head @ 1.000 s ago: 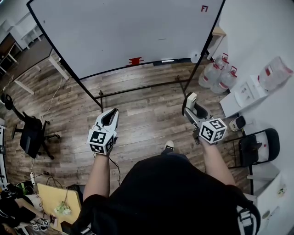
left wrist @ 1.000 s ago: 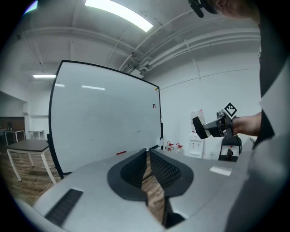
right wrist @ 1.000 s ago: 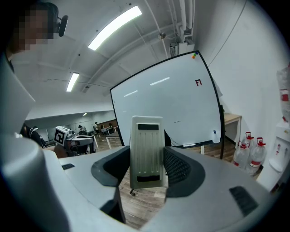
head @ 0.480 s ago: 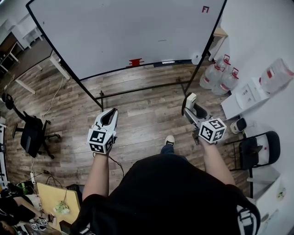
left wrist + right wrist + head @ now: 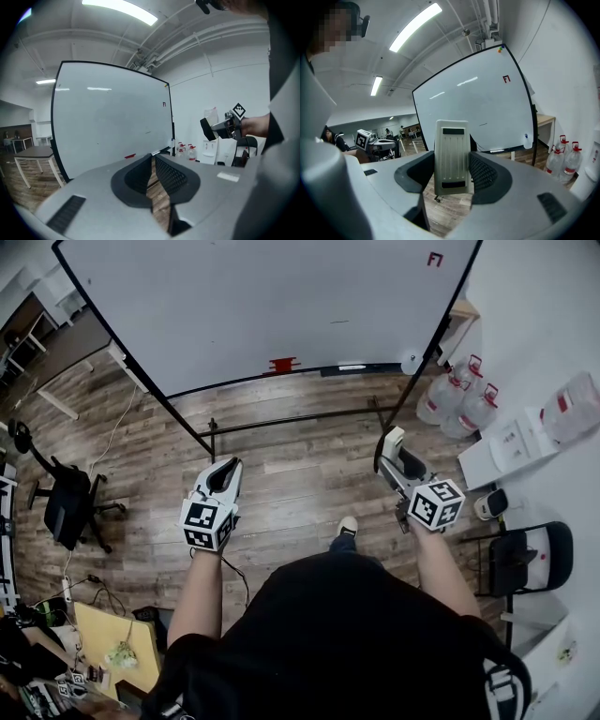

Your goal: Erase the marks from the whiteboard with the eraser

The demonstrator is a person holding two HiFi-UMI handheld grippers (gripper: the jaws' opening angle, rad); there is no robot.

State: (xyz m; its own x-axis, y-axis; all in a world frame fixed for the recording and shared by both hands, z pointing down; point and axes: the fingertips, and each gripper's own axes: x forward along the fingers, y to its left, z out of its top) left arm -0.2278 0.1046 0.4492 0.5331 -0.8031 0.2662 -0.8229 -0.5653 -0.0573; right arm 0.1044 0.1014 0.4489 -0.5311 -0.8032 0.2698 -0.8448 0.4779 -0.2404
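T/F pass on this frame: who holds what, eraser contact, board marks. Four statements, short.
1. The right gripper is shut on the eraser. True.
2. The left gripper holds a marker. False: its fingers are together with nothing between them.
3. The eraser is pressed against the whiteboard. False: it is held apart from the board, over the wood floor.
4. A red mark sits near the whiteboard's upper right corner. True.
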